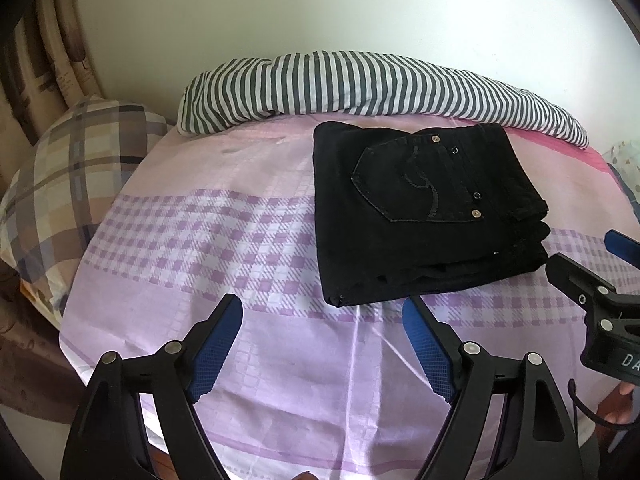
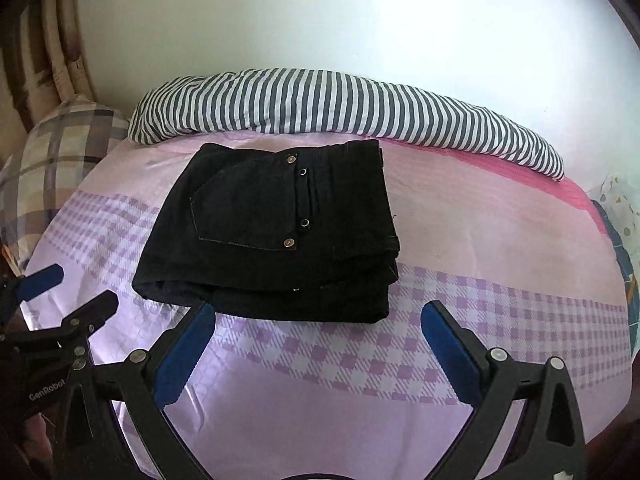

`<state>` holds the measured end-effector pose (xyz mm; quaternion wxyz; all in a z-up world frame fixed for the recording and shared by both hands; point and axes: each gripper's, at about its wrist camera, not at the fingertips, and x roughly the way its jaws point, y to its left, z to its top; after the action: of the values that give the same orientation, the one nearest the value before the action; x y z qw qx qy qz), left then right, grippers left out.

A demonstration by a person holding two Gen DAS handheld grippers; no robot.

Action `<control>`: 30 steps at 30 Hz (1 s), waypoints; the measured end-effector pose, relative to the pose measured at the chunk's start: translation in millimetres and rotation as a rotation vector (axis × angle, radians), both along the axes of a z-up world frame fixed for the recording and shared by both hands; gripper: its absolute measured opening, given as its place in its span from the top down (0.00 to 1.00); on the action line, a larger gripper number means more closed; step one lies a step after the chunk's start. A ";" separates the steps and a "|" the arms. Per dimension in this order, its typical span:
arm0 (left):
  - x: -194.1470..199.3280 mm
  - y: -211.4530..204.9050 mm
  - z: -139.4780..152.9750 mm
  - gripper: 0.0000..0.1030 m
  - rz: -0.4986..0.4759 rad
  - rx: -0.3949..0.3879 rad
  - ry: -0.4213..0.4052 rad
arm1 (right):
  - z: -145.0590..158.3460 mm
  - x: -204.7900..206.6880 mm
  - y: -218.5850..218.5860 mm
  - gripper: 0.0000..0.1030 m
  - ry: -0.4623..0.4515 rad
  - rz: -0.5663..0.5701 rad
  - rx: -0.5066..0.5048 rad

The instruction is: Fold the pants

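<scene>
The left gripper (image 1: 322, 346) hangs released, nothing between its jaws. The black jeans (image 1: 424, 216) lie folded on the lilac checked bedsheet (image 1: 180, 240), pocket up, in 1 thick, soft, fairly heavy stack; best lifted under the near edge. The right gripper (image 2: 318, 350) gapes empty.

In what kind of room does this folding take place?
Most likely a bedroom: the folded black pants lie on a bed with a lilac checked sheet, a plaid pillow at one end and a striped pillow against the wall.
</scene>
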<state>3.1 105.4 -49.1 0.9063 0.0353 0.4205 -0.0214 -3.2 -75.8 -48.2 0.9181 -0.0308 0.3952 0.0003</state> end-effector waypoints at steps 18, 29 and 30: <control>-2.8 -5.3 -3.3 0.20 -0.010 0.003 0.004 | -3.0 -8.4 -1.1 0.01 0.004 0.005 -0.012; -4.2 -7.7 -4.6 0.20 -0.015 0.004 0.003 | -7.7 -10.4 0.7 0.01 0.015 0.009 -0.016; -3.8 -7.6 -4.7 0.20 -0.017 0.006 0.002 | -8.0 -10.4 0.1 0.01 0.015 0.008 -0.016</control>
<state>-0.7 97.9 -53.8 0.9057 0.0414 0.4211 -0.0279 -13.6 -75.7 -56.2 0.9149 -0.0396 0.4018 0.0009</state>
